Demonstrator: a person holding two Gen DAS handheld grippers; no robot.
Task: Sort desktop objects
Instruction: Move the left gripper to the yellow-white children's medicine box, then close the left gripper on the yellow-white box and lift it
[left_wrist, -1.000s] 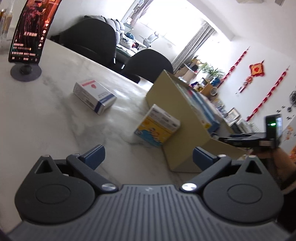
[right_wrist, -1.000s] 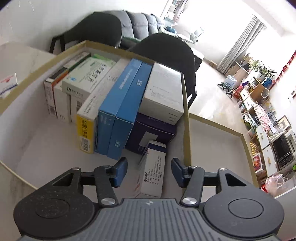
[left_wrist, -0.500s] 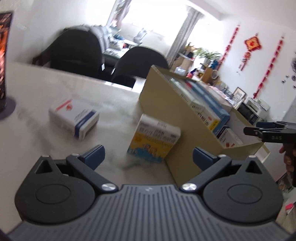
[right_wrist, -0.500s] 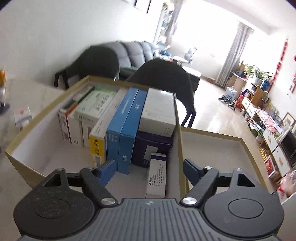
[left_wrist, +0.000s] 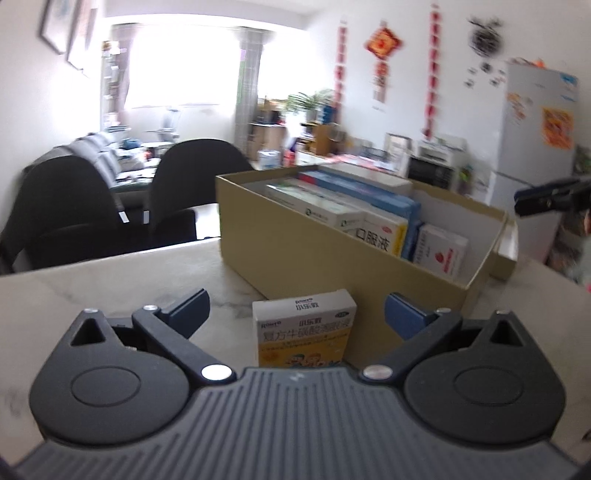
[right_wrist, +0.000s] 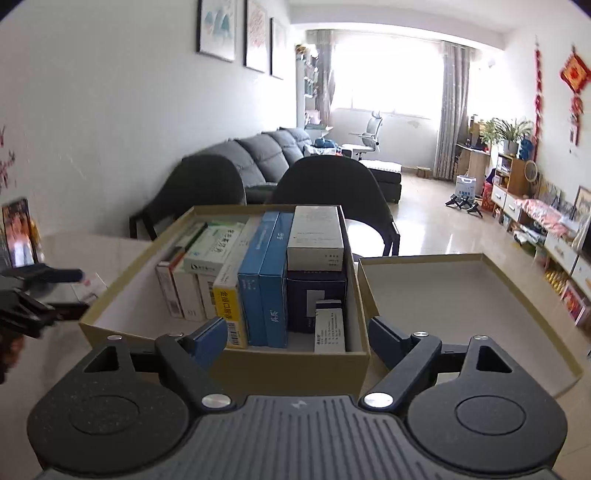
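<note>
With both blue-padded fingers spread wide, the left claw (left_wrist: 295, 314) hangs low over the marble counter (left_wrist: 110, 284), and a small yellow-and-white carton (left_wrist: 304, 334) stands upright between the fingers, touching neither. Carton sits on the counter just beside the near long wall of the tan box (left_wrist: 332, 254), on the camera's side of it.

Box is open-topped. Inside it, medicine boxes stand packed on edge in a row: white-and-green ones (right_wrist: 214, 251) toward the box's left, a yellow-ended one (right_wrist: 231, 310), two blue ones (right_wrist: 267, 280), a white one (right_wrist: 314, 236) stacked on a dark navy one (right_wrist: 316, 295). A small white pack (right_wrist: 330, 326) stands at the box's near right corner, in front of the navy one.

Right claw (right_wrist: 297, 336) hovers empty just short of the box's near short wall, fingers wide apart. A shallow tan lid (right_wrist: 461, 295) lies on the box's right, touching or nearly touching it; cannot tell which.

Left claw shows in the right view as a dark blur left of the box; right claw shows at the far right edge of the left view, past the box. Two black chairs (right_wrist: 328, 184) stand behind the box, beyond the counter's far edge. Left view is motion-blurred.
</note>
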